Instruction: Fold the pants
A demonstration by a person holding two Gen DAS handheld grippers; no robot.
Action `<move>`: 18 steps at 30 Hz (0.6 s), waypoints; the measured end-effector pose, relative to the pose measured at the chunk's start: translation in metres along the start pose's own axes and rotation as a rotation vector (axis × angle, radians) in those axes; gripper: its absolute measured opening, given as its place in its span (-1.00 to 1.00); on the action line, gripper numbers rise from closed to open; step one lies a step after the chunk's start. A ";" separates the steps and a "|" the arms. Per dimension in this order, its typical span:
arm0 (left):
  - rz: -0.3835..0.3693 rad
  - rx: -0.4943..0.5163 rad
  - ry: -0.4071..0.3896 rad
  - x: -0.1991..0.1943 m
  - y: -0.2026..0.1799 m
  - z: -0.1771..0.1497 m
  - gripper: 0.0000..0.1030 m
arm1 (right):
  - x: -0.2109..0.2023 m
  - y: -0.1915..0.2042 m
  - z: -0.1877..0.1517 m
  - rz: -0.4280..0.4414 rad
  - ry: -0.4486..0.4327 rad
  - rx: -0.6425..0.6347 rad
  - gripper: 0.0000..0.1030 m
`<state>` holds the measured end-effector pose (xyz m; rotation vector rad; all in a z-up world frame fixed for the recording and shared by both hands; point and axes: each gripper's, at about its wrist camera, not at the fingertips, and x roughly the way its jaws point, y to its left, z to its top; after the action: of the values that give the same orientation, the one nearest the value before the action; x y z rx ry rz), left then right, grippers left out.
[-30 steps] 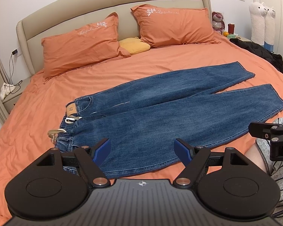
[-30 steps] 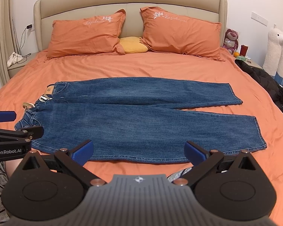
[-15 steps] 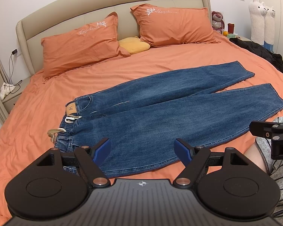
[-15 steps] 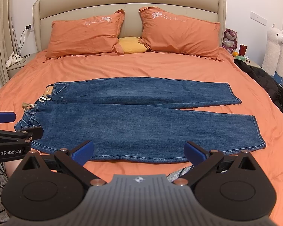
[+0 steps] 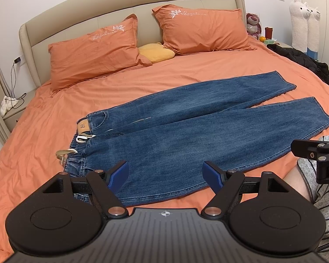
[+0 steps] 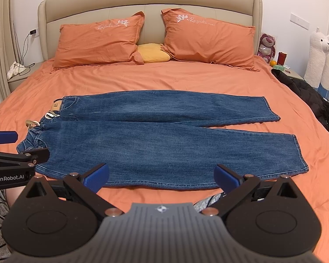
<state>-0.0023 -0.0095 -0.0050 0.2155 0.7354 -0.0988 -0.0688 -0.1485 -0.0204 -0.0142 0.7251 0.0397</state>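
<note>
One pair of blue jeans [image 6: 160, 135] lies flat ahead of both grippers on the orange bedsheet [image 6: 164, 81], waistband toward the left gripper's side and two leg hems toward the right gripper's side. The left gripper [image 5: 166, 174] hangs released above the jeans' near edge, its blue pads apart with nothing between them. The right gripper [image 6: 161, 175] is likewise spread wide and empty above that near hemline.

Farther ahead, two orange pillows [image 6: 101, 41] lean on the beige headboard [image 6: 149, 13], with one yellow cushion [image 6: 153, 53] between them. A black garment [image 6: 307, 94] sits at the bed's right edge, near two white alpaca plushies [image 6: 322, 63]. Bare sheet surrounds the jeans on every side.
</note>
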 end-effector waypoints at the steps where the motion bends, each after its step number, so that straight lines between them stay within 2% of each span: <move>1: -0.001 0.000 0.000 0.000 0.000 0.000 0.73 | 0.000 0.000 0.000 0.001 0.000 0.000 0.90; 18: 0.001 -0.003 -0.001 -0.002 0.006 -0.002 0.73 | -0.003 0.002 0.000 0.005 -0.013 -0.007 0.90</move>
<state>-0.0039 -0.0028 -0.0044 0.2132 0.7348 -0.0967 -0.0712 -0.1468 -0.0190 -0.0193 0.7121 0.0472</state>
